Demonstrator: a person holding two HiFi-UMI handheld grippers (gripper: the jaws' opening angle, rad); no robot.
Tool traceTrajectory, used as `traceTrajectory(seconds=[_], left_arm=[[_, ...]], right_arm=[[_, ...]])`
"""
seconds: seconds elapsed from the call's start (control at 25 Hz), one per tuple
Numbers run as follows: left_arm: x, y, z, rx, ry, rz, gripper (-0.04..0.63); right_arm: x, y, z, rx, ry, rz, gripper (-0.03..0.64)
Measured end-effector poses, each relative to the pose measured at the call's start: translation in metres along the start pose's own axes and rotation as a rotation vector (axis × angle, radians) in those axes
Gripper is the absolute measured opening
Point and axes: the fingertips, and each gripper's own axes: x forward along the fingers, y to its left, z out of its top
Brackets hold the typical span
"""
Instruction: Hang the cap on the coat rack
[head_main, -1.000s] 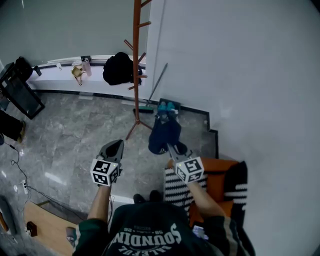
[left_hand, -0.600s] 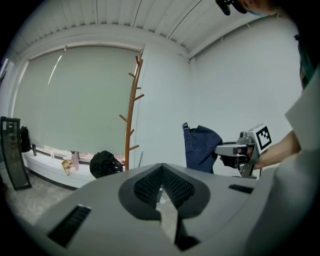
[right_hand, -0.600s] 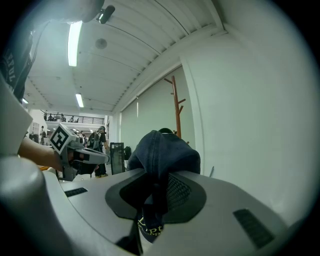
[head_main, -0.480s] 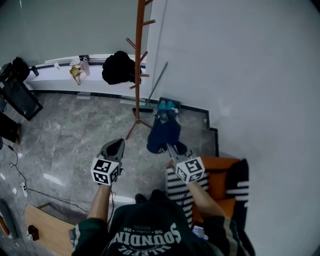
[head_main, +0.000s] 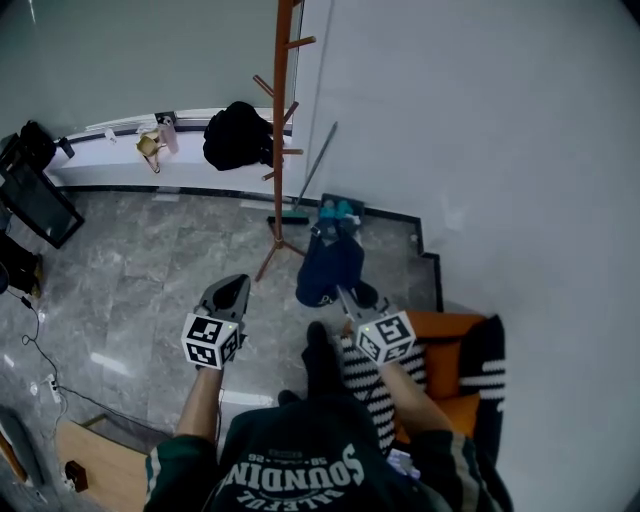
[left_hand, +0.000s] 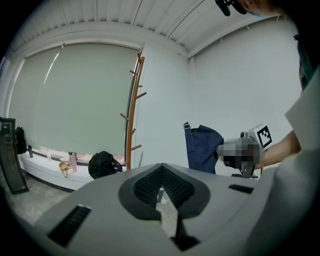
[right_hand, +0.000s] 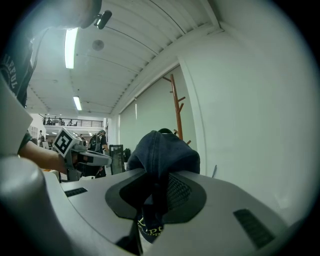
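The jaws of the right gripper (right_hand: 155, 197) are pinched shut on the dark blue cloth cap (right_hand: 162, 147); they hold a fold of its edge, so the round top sticks out free in front, and I think that leaves the open side ready to drop over a peg; the cap is up in the air, out ahead of the person, above the grey stone floor (head_main: 150, 270) and touching nothing else; the jaws of the left gripper (left_hand: 161, 192) are closed together with nothing in them; it hangs beside the other one, likely just to keep out of the way, since one gripper is enough for a light cap; farther out stands the tall brown wooden coat rack (head_main: 279, 130), close to the white wall (head_main: 480, 150), with short pegs sticking out along its pole; the cap is well apart from it, so the hanging is not yet done; a black bundle (head_main: 238, 135) sits low down just beside the pole, so the higher bare pegs look like the best spot.
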Motion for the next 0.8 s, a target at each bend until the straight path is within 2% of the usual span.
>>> traceTrajectory(seconds=[0.4,0.8], left_arm=[[0.052,0.039,0.016,-0.002,-0.001,0.019,0.002],[0.145,0.078,0.05,-0.01,0.015,0.076,0.001]], right_arm=[[0.059,-0.043,-0.002,0.014,0.008,0.013,0.055],[0.142,-0.132,0.009,0.037,0.012,0.085,0.055]])
